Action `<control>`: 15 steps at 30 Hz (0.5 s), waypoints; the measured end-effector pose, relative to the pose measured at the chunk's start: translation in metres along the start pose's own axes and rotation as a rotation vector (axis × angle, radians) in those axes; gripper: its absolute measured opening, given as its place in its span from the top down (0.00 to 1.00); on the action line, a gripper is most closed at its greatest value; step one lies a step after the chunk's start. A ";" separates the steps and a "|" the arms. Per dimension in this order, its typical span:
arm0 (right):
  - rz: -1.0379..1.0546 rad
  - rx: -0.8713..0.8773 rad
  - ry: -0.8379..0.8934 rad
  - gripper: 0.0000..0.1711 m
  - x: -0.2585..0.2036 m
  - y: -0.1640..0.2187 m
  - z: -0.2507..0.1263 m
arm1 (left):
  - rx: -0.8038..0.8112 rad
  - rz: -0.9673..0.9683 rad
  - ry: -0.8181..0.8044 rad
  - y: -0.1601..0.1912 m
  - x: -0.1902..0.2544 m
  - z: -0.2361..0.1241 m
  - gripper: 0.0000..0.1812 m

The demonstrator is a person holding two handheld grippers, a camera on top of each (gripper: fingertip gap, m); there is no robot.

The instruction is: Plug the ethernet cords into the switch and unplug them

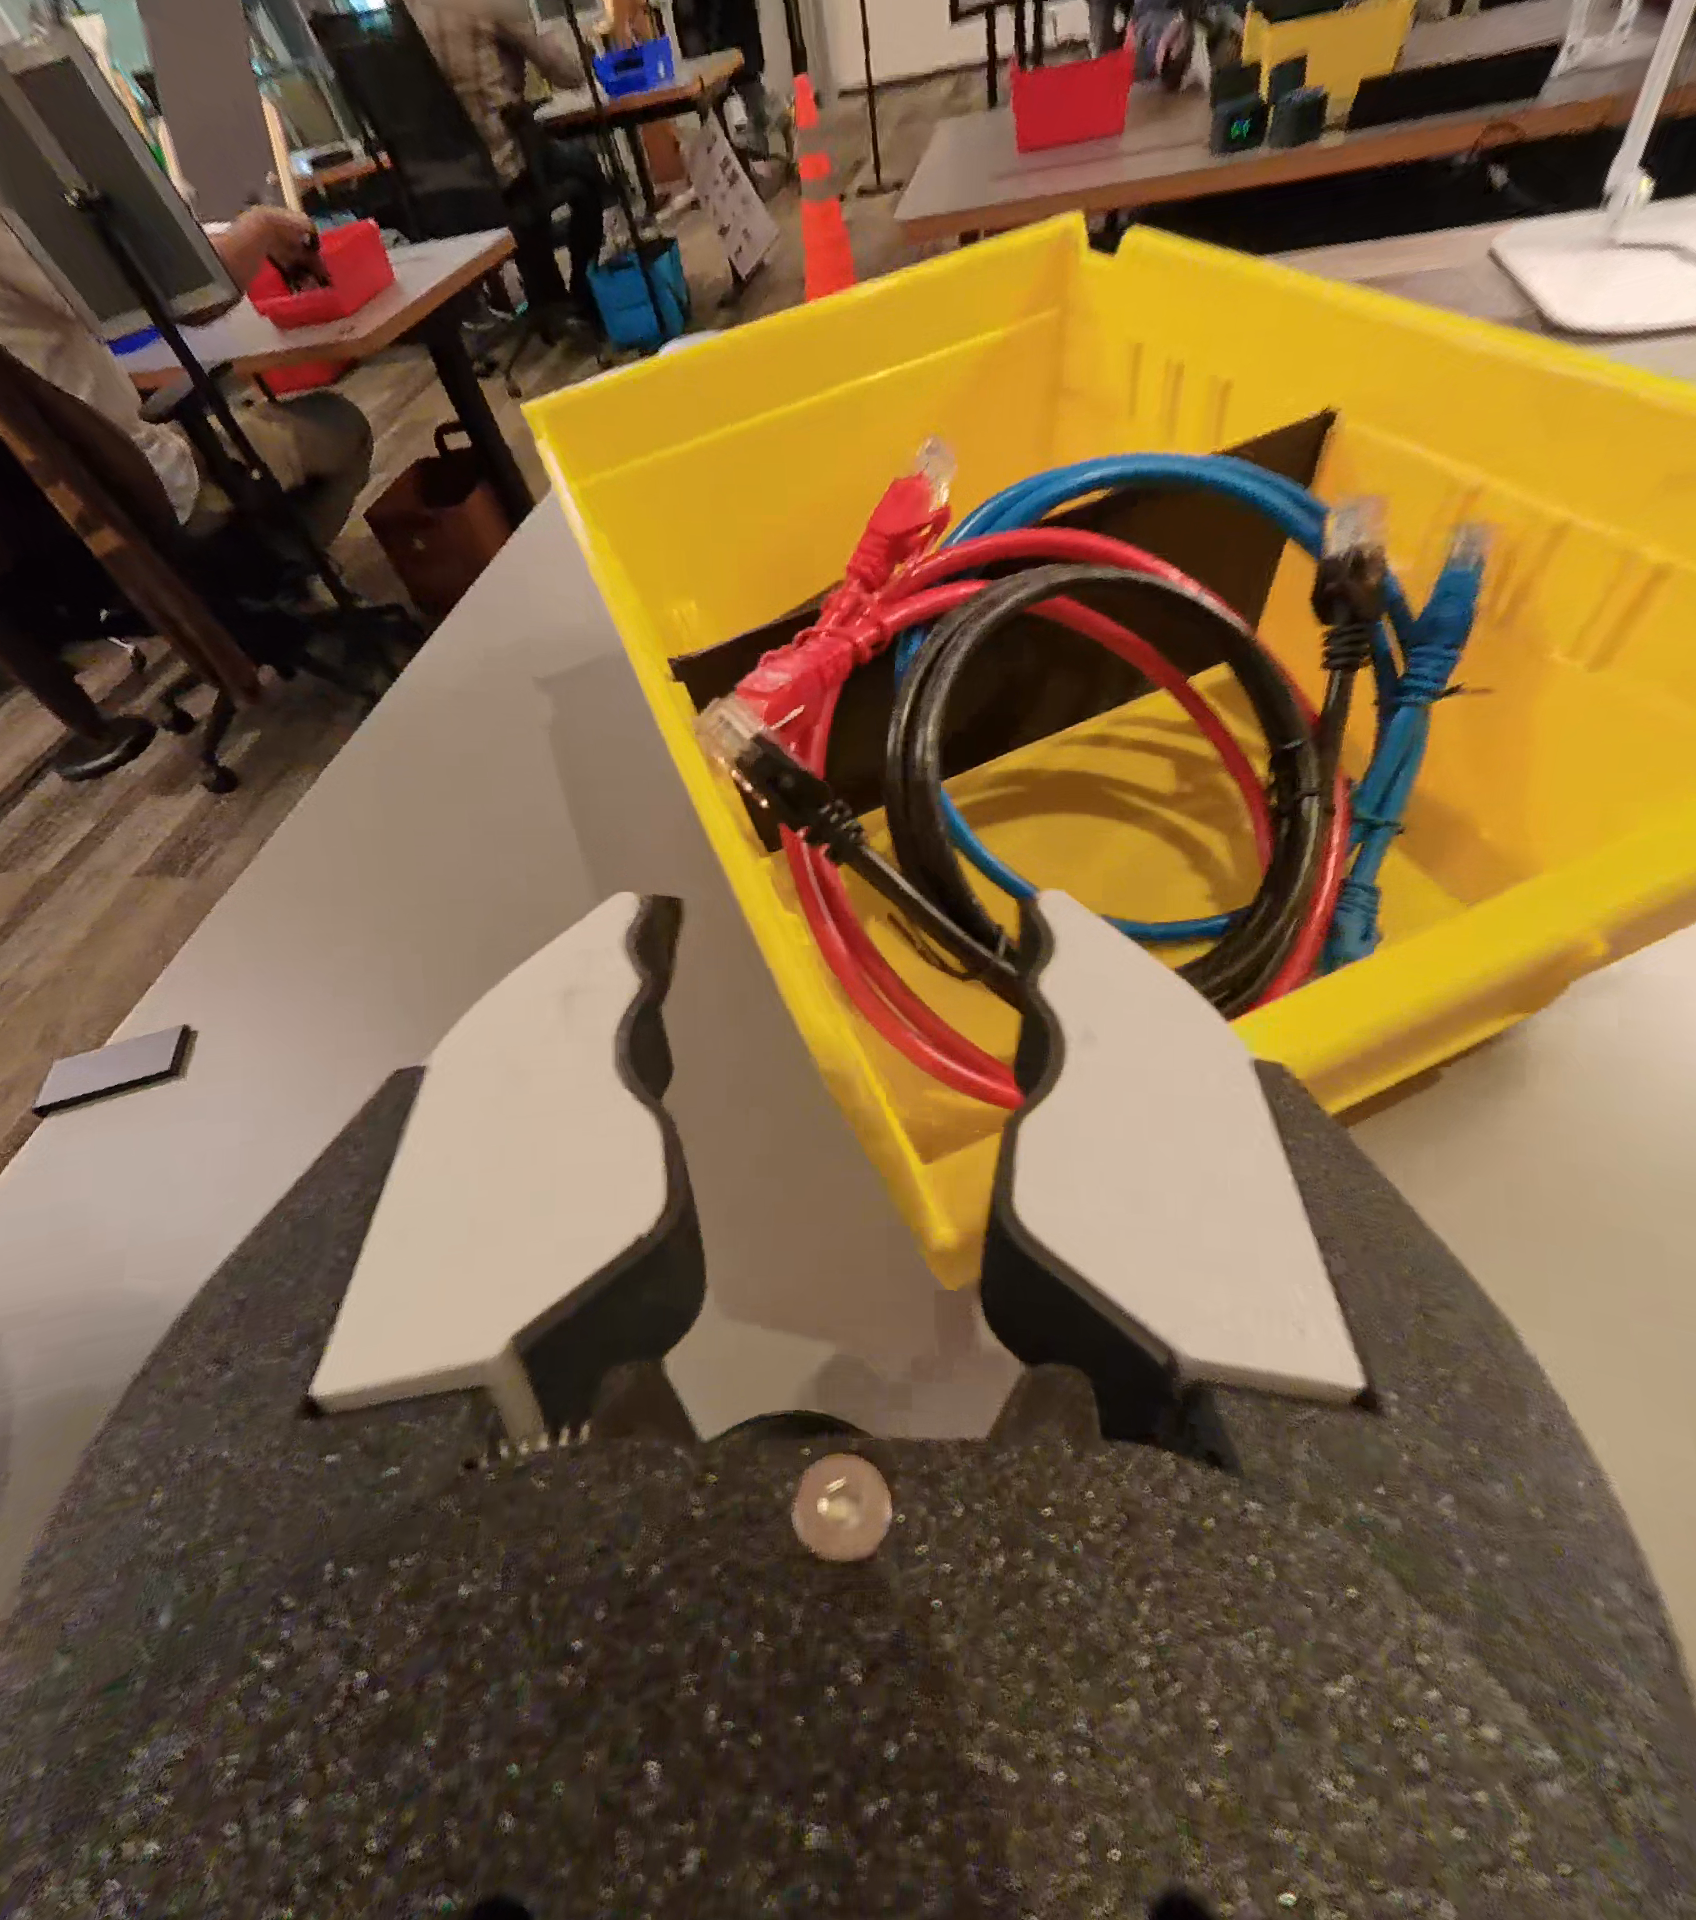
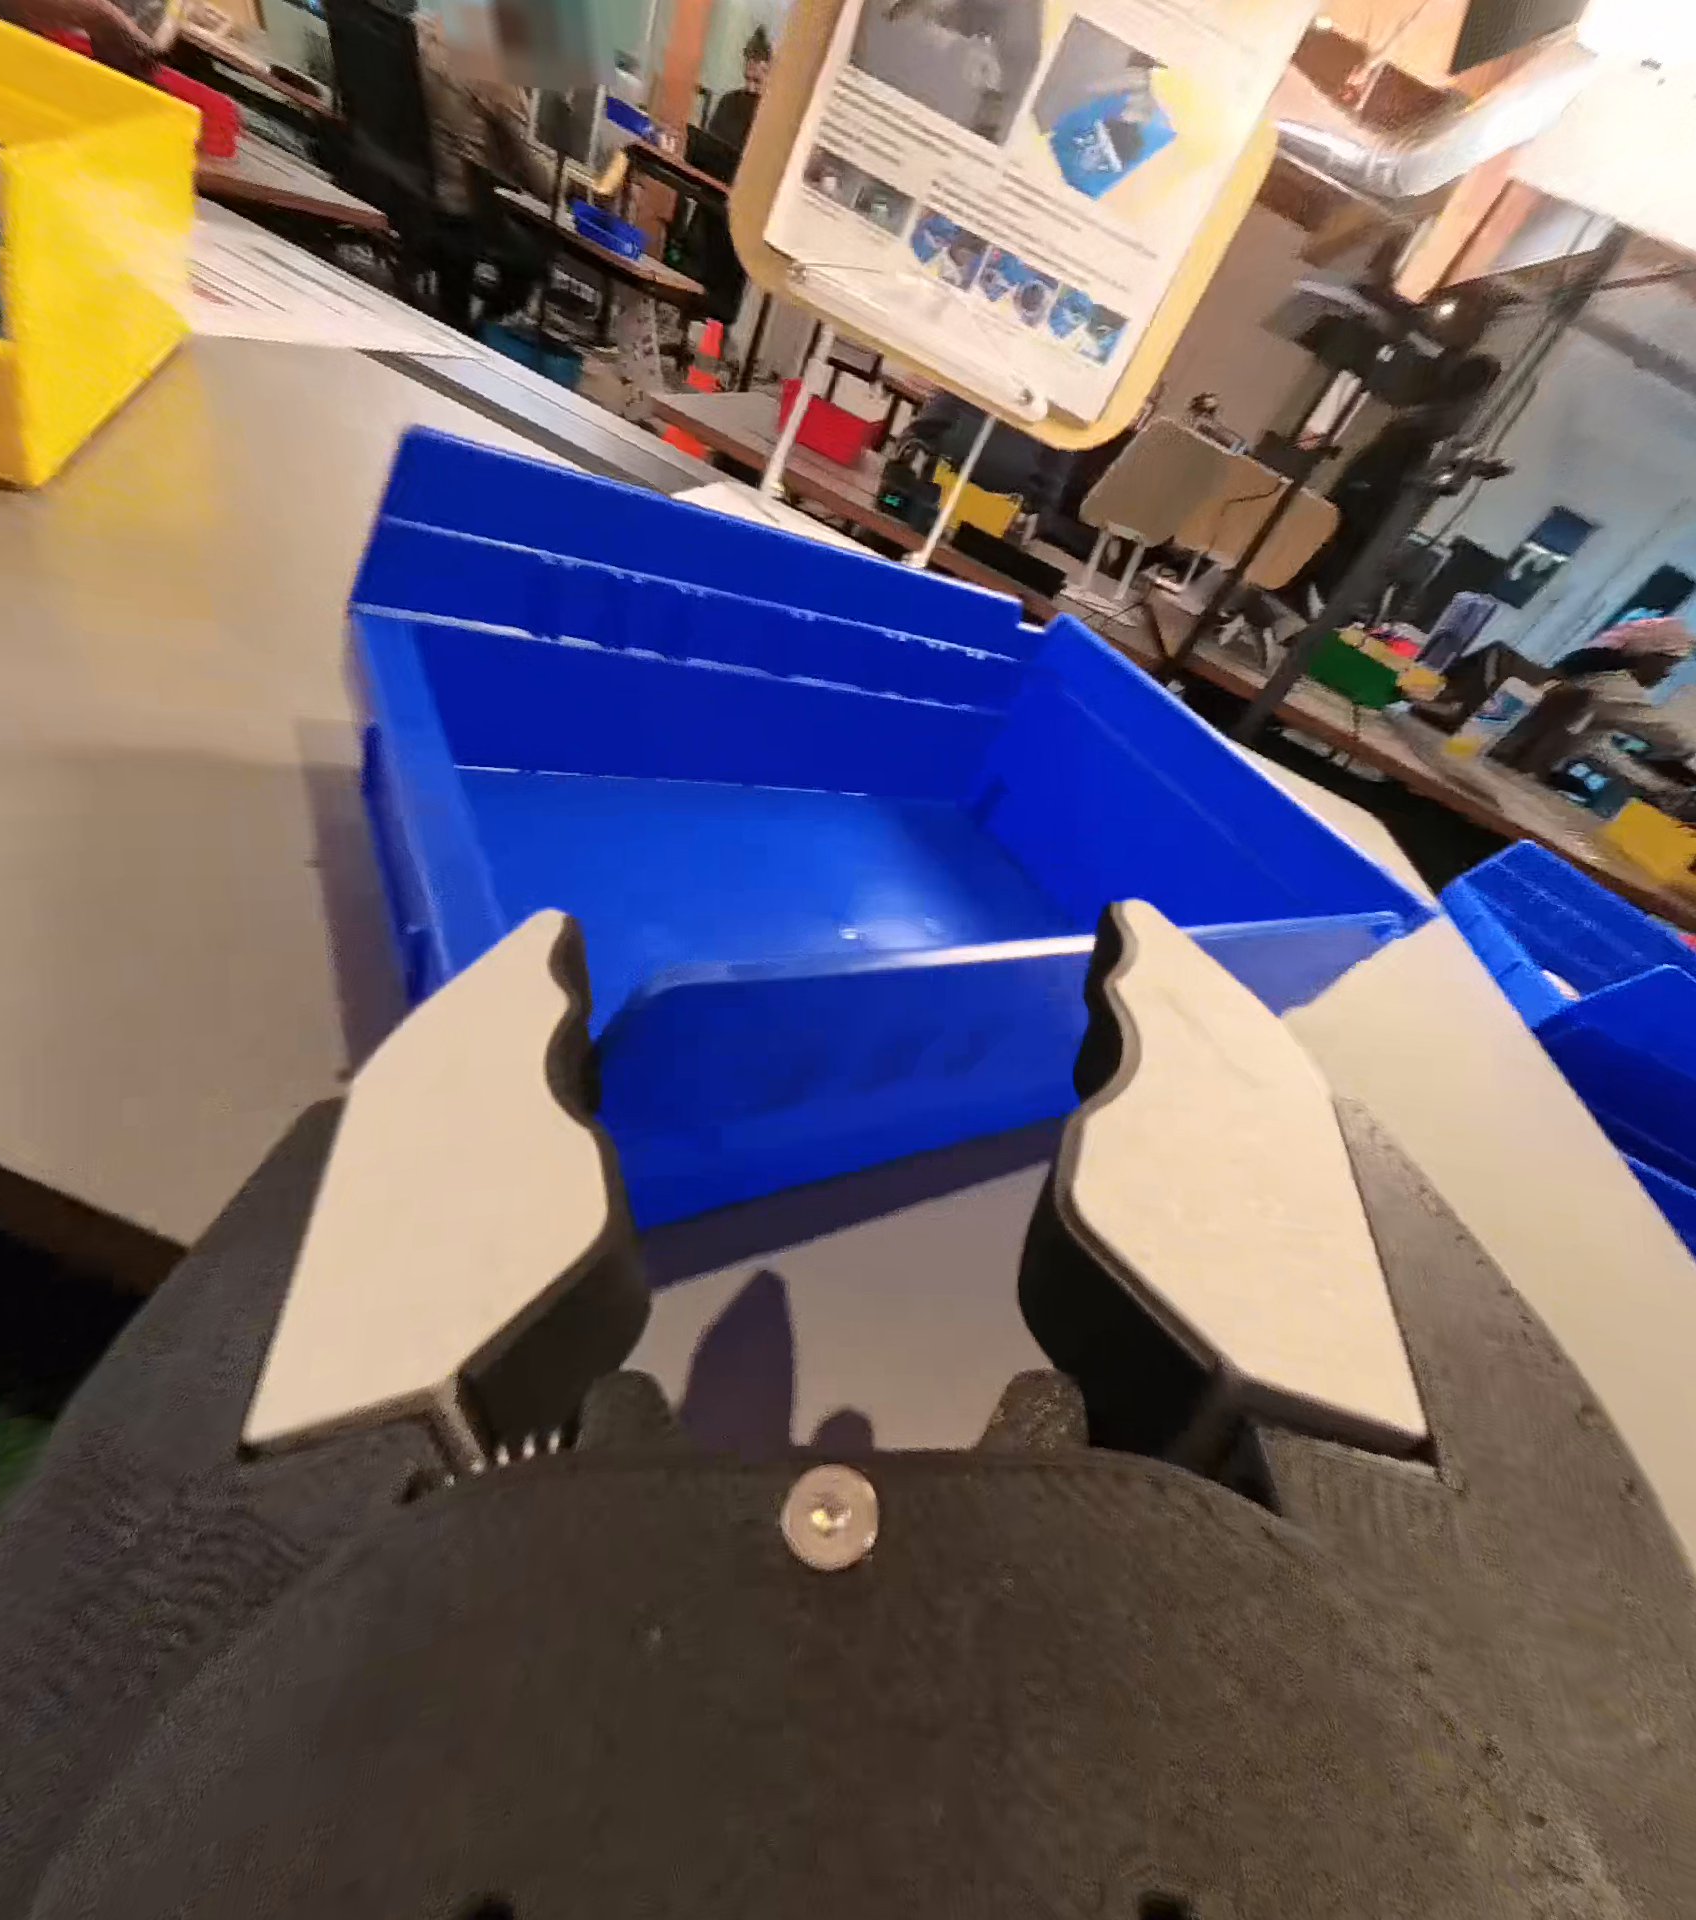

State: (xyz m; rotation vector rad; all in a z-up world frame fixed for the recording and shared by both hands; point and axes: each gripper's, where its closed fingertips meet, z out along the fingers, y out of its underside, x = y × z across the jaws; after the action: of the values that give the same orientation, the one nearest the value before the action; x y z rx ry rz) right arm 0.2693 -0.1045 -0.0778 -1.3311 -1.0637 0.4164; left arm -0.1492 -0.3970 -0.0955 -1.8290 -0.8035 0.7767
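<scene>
Yellow plastic fills the left wrist view: a yellow bin on the grey tabletop holds three coiled ethernet cords, a red cord, a black cord and a blue cord, bundled together against a dark divider. Their clear-tipped plugs stick up near the bin's rim. The left tongs stand open and empty, straddling the bin's near corner, one finger over the tabletop and the other over the cords. The right tongs are also open and hold nothing, aimed at an empty blue bin; a second blue bin sits just beside it. No switch shows in either view, so its place cannot be told. This looks like the very start: fetching a cord. The next move likely calls for lowering the left tongs onto one cord, near a plug, and lifting it free of the tangle without dragging the others
</scene>
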 end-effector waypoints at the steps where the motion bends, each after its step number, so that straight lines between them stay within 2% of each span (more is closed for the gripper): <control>1: 0.002 -0.002 0.007 0.47 0.007 0.002 0.000 | -0.017 0.015 0.014 0.004 -0.003 0.003 0.72; 3: -0.007 -0.014 0.042 0.52 0.029 0.012 -0.002 | -0.018 0.024 0.043 0.008 -0.009 0.003 0.83; 6: -0.060 -0.076 0.163 0.59 0.082 0.036 -0.006 | -0.042 0.043 -0.004 0.016 -0.033 0.003 0.93; 8: -0.090 -0.142 0.242 0.62 0.121 0.054 -0.010 | -0.060 0.034 -0.045 0.022 -0.052 0.002 0.92; 11: -0.063 -0.149 0.302 0.65 0.155 0.060 -0.023 | -0.033 -0.010 -0.036 0.018 -0.058 -0.009 0.84; 12: -0.059 -0.123 0.306 0.65 0.157 0.054 -0.026 | -0.011 -0.017 -0.019 0.014 -0.052 -0.013 0.78; 14: -0.070 -0.055 0.265 0.66 0.140 0.036 -0.027 | 0.018 -0.016 0.039 0.006 -0.027 -0.019 0.62; 15: -0.077 -0.023 0.216 0.65 0.122 0.027 -0.025 | 0.025 -0.010 0.055 0.004 -0.015 -0.022 0.59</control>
State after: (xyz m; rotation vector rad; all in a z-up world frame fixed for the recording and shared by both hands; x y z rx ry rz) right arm 0.3585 -0.0167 -0.0528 -1.3187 -0.9382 0.1983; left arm -0.1401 -0.4213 -0.0896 -1.8150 -0.7636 0.7246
